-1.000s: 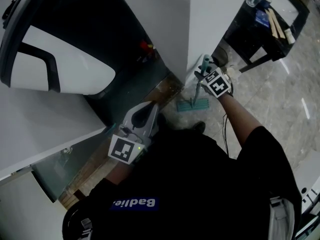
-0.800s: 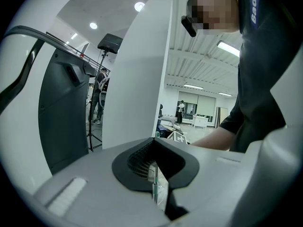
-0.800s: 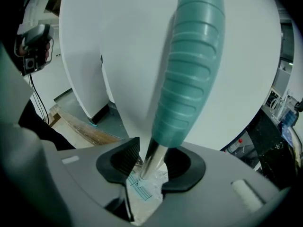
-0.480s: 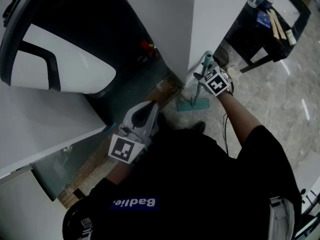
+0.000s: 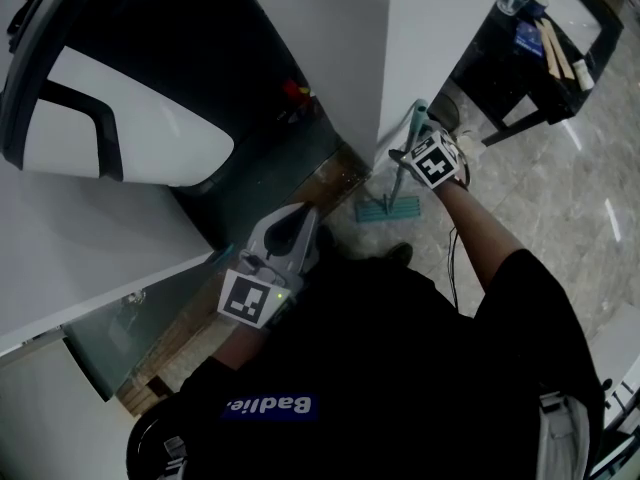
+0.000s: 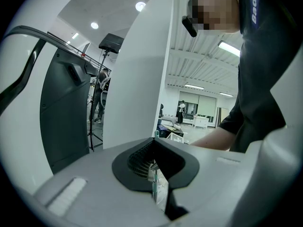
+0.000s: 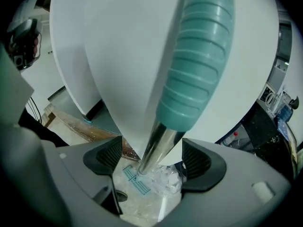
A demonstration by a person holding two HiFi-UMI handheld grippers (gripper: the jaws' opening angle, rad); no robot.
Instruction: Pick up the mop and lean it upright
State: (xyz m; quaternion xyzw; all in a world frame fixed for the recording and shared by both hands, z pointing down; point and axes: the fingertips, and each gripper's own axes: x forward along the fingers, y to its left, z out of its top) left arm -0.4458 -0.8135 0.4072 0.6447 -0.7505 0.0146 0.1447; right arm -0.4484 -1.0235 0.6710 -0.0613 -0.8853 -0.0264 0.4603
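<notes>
Mop: stands steeply upright, its teal grip (image 7: 199, 60) against the corner of the white pillar (image 5: 430, 48); the head (image 5: 385, 209) is flat on the floor at the pillar's foot.
Right gripper (image 5: 408, 148): jaws have just been opening; they stand wide either side of the metal shaft, pads clear of it.
Left gripper (image 5: 300, 213): jaws together, empty, held near the body.
Around: big black-and-white machine (image 5: 120, 98) to the left; crumpled clear plastic (image 7: 163, 181) by the mop head.
Containers: black cart (image 5: 520, 78) far right, with a blue pack and pale sticks on its shelf.
Surface: pale marbled floor (image 5: 560, 198); a brown strip (image 5: 330, 183) along the machine.
Room: open hall, ceiling lights.
</notes>
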